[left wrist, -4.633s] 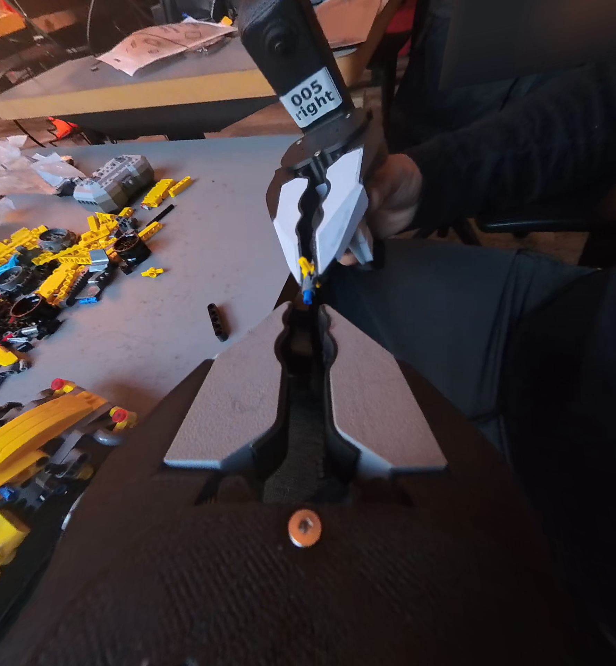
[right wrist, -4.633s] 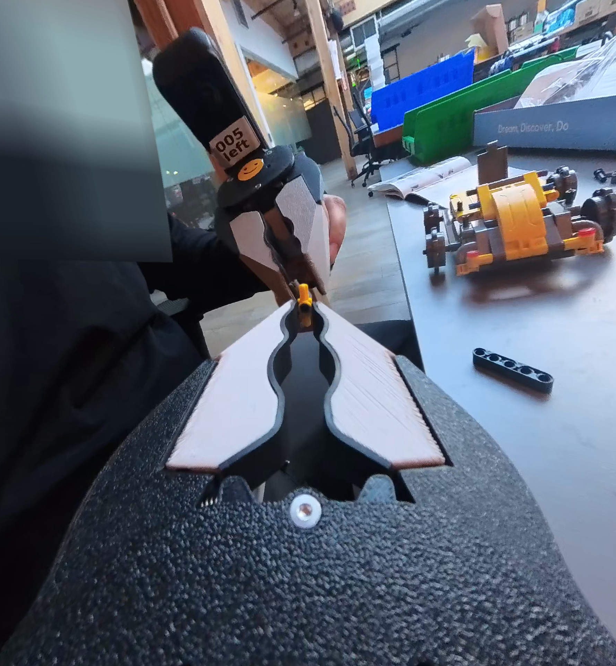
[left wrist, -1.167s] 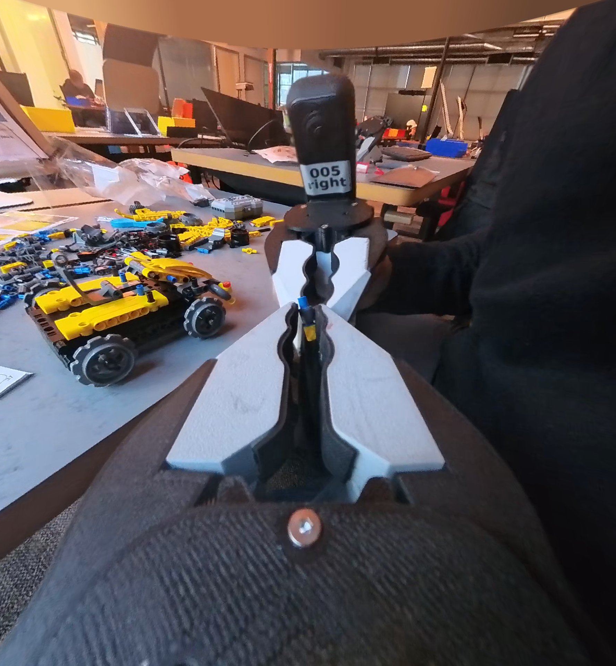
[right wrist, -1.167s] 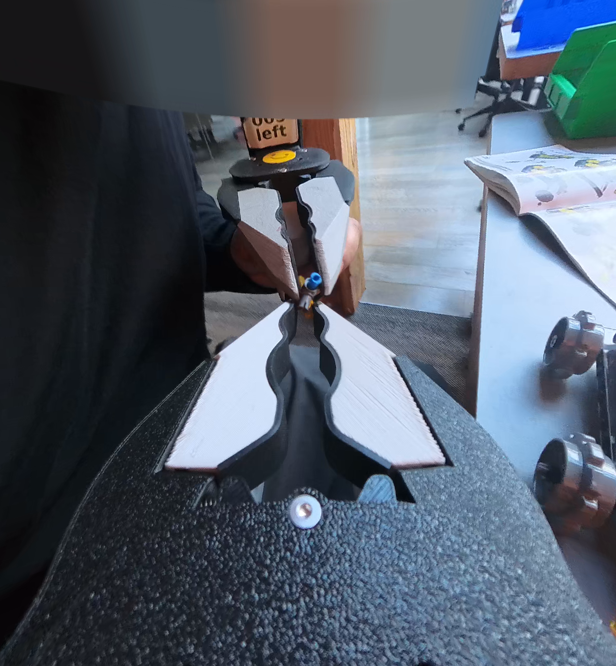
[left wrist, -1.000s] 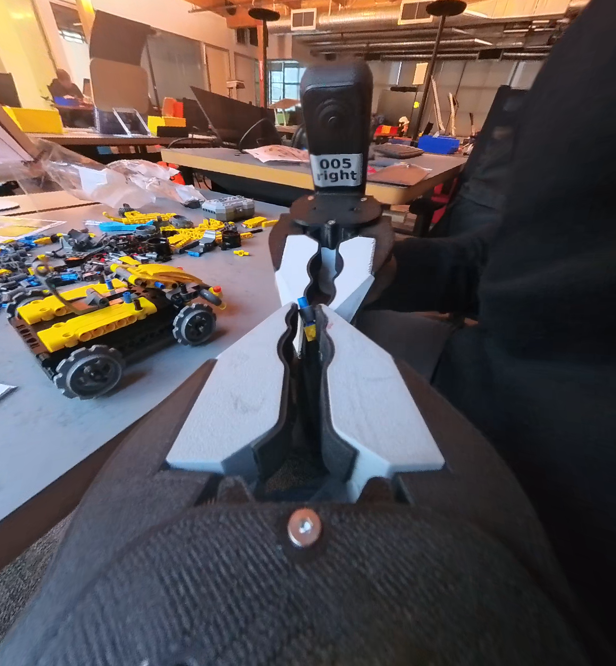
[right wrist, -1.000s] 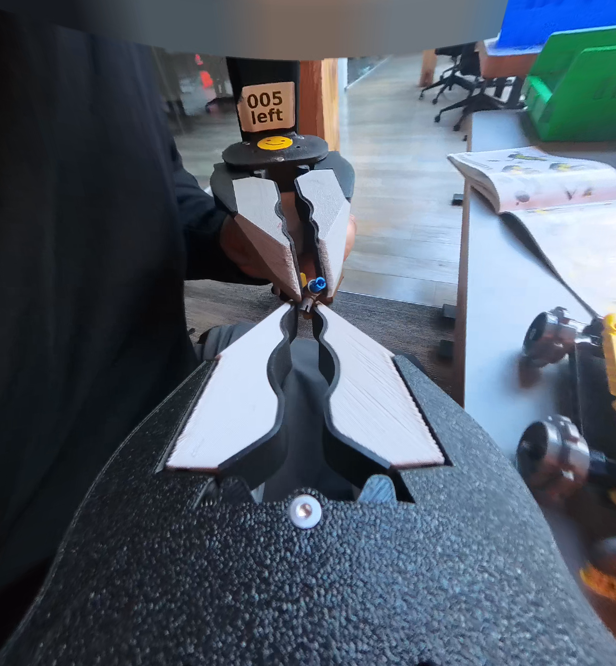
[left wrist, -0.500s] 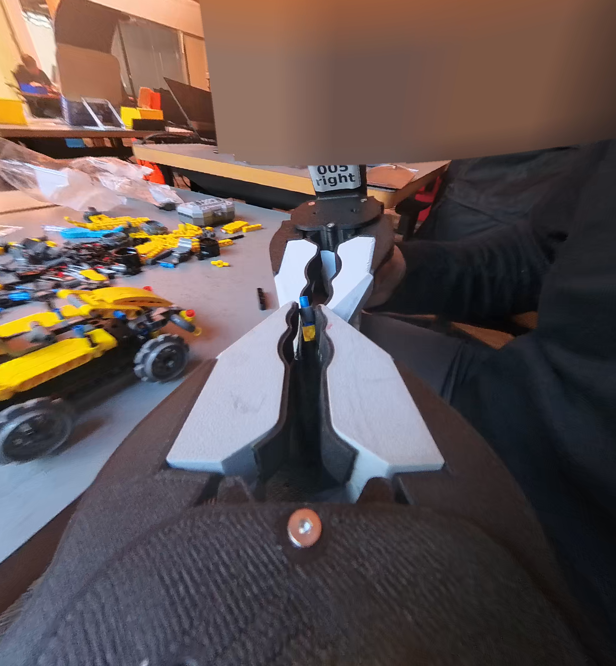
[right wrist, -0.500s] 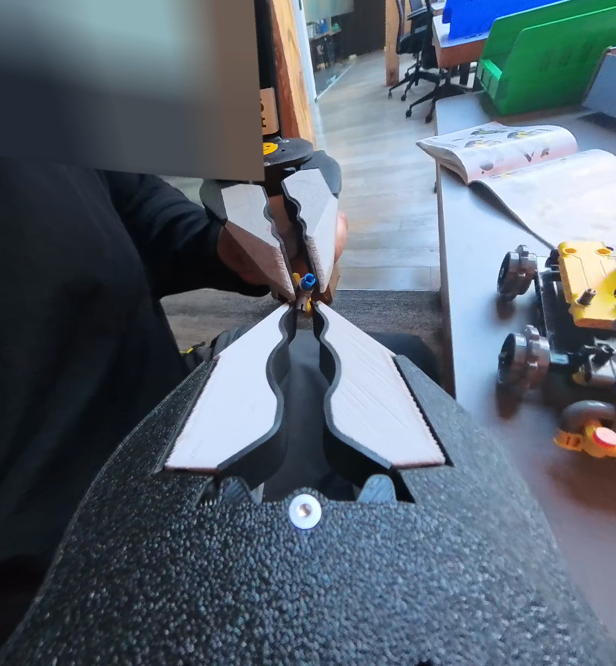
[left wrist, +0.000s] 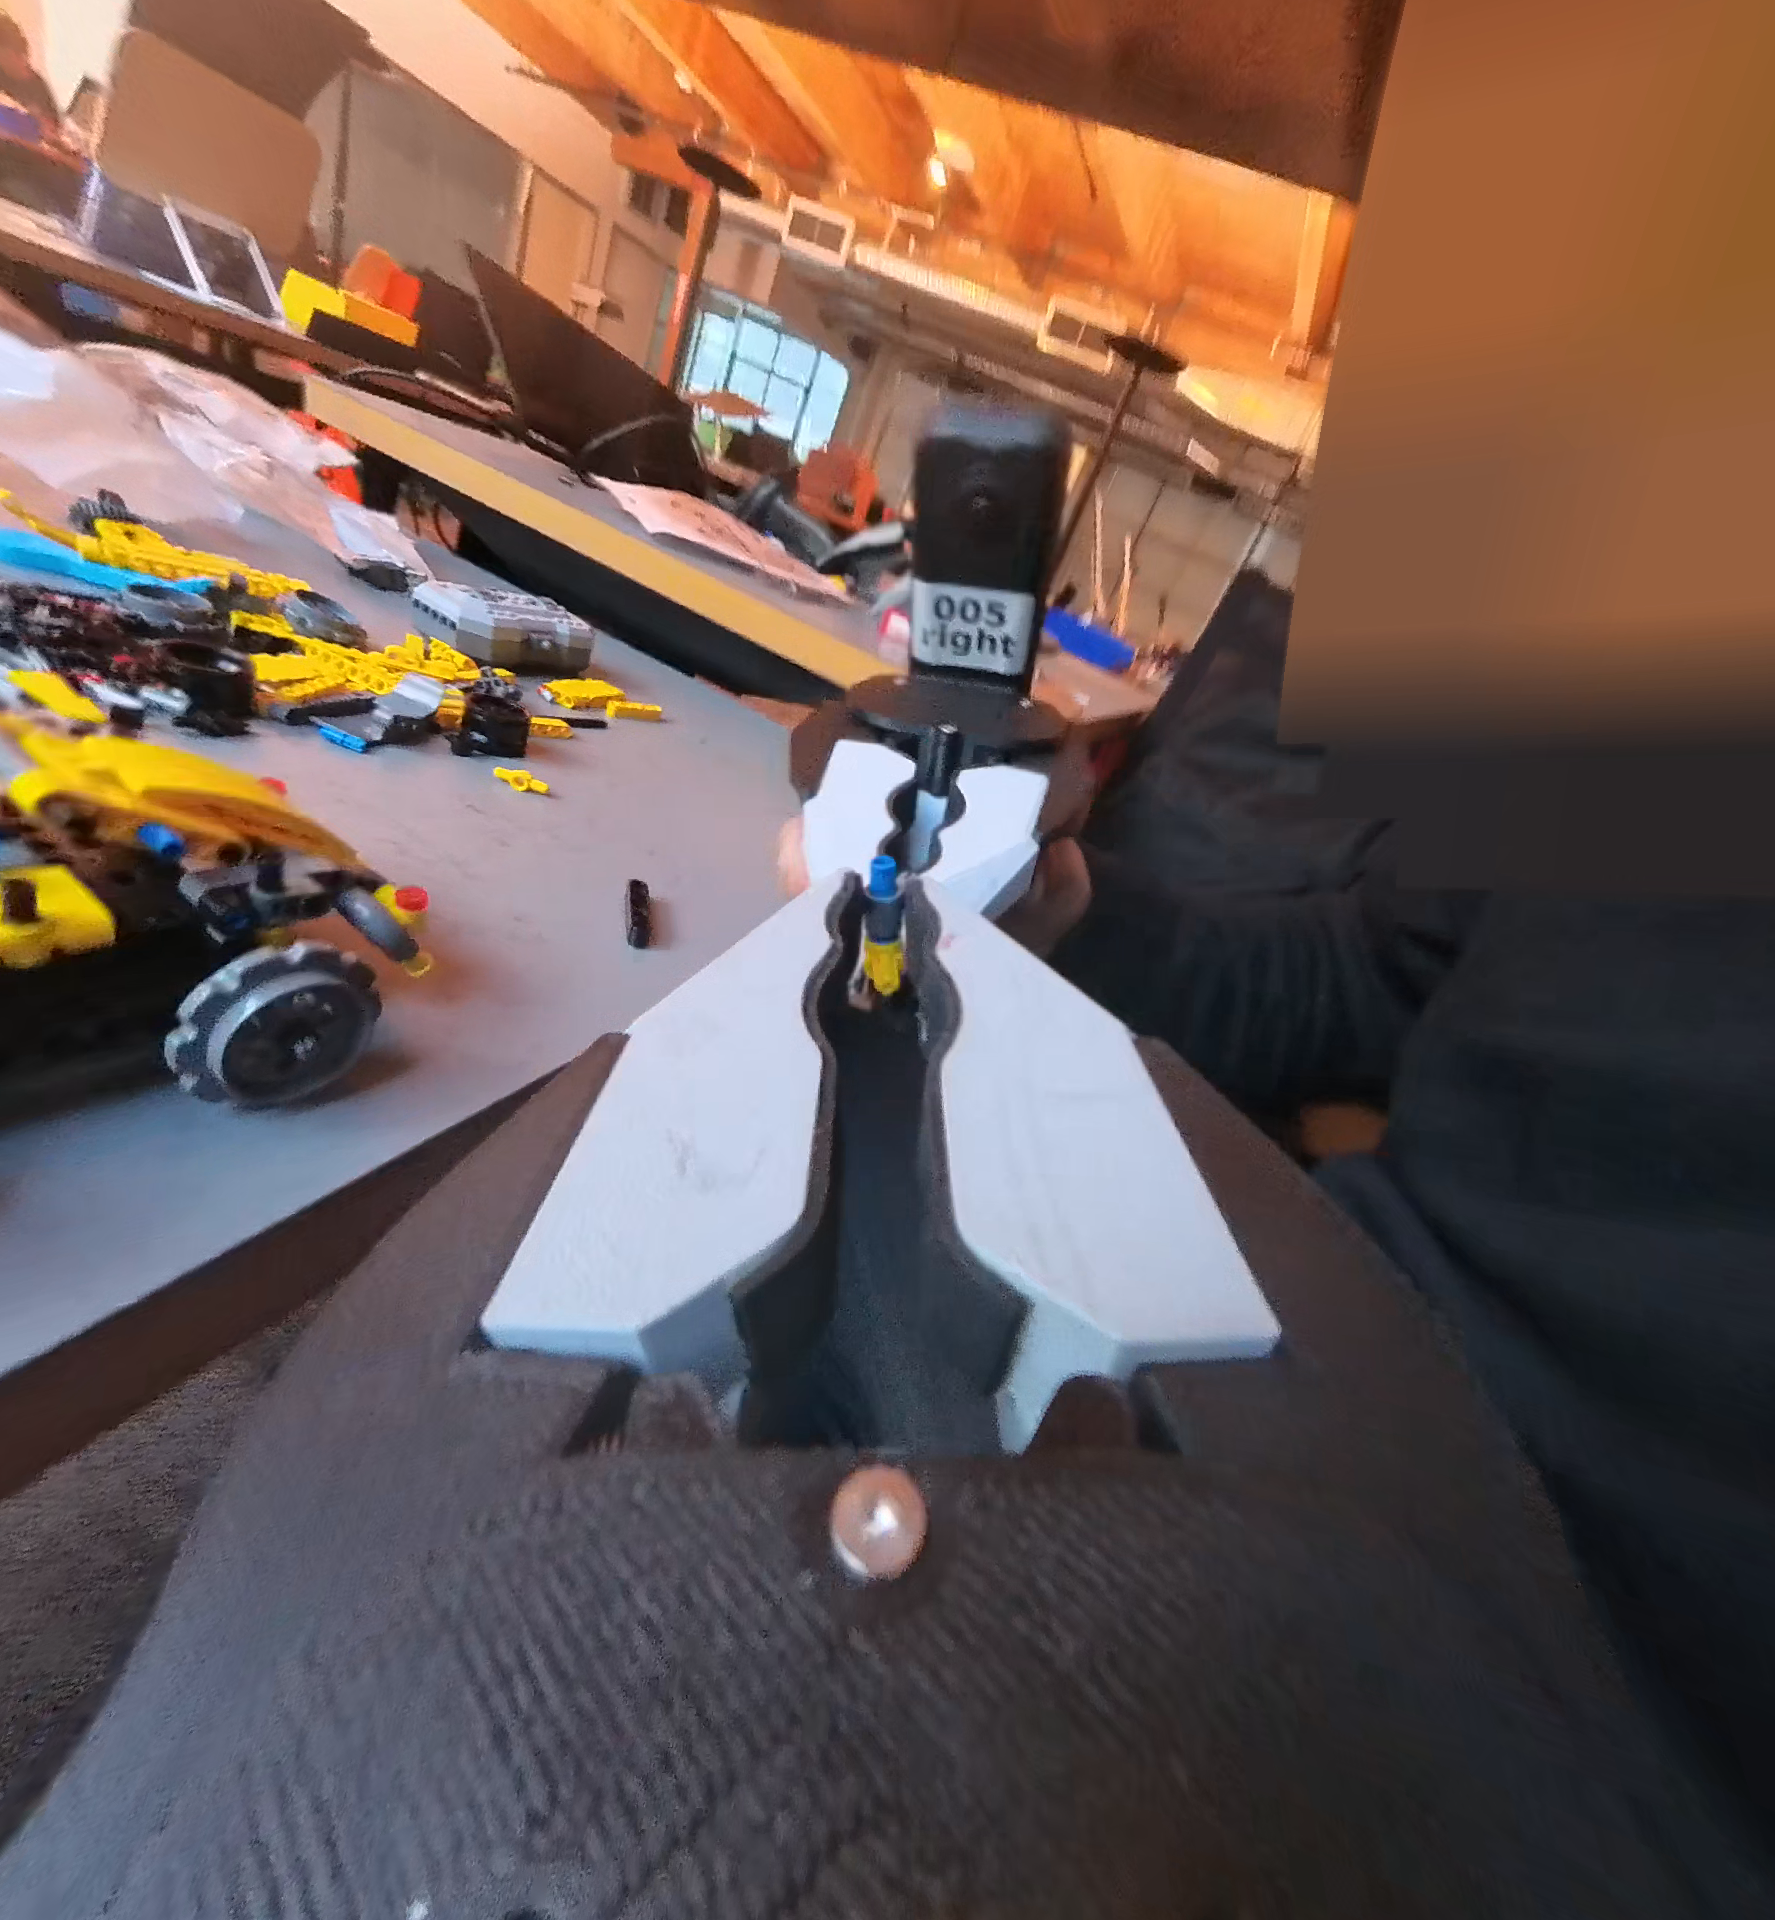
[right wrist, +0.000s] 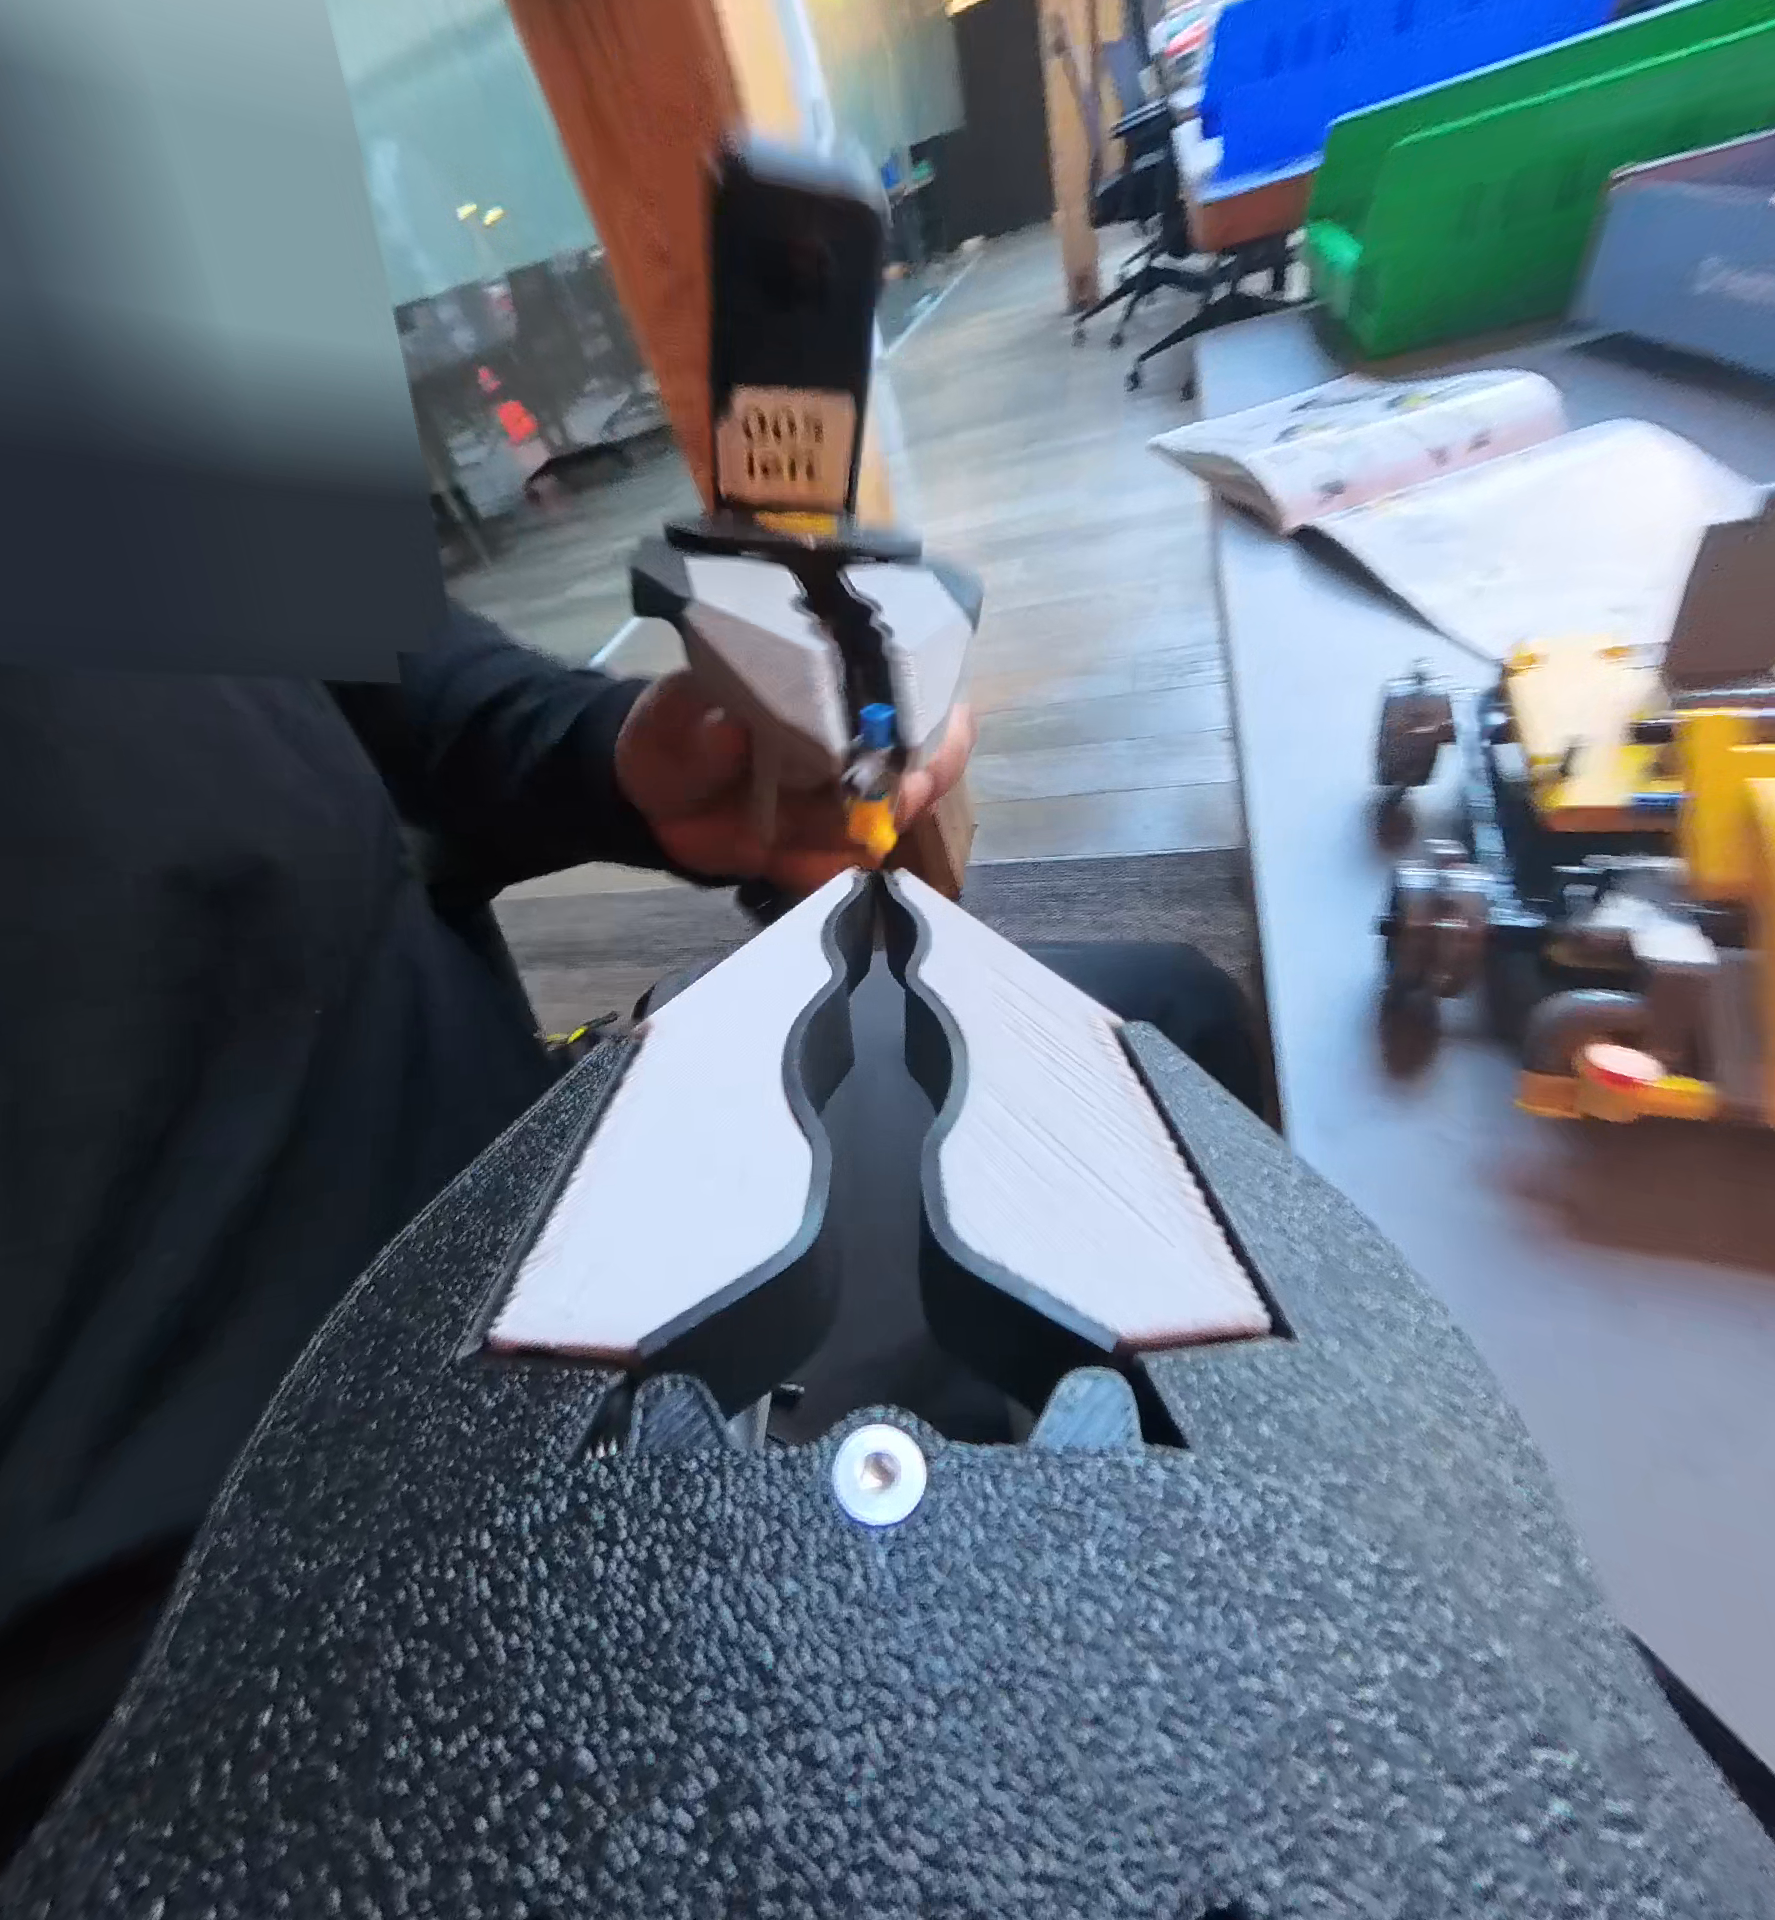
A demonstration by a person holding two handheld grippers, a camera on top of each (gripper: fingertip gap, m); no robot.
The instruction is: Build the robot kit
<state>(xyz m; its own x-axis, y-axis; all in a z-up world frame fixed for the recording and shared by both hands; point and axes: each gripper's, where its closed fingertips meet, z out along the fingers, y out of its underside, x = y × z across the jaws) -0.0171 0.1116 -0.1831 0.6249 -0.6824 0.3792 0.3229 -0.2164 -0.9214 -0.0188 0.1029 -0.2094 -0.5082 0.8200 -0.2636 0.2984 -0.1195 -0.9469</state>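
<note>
Left wrist view: we see our left hand-held gripper (left wrist: 881, 914) clamped on a small yellow-and-blue pin piece (left wrist: 880, 930), its long axis running forward along the fingers. Just beyond, the right hand-held gripper (right wrist: 875, 881), closed to a point, meets the piece's yellow end. Farther left on the surface (left wrist: 509, 977) stands a yellow vehicle model (left wrist: 83, 914).

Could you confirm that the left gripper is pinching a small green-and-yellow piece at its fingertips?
Not quite: the piece pinched by the left gripper is blue and yellow, not green and yellow, as the left wrist view shows.
</note>
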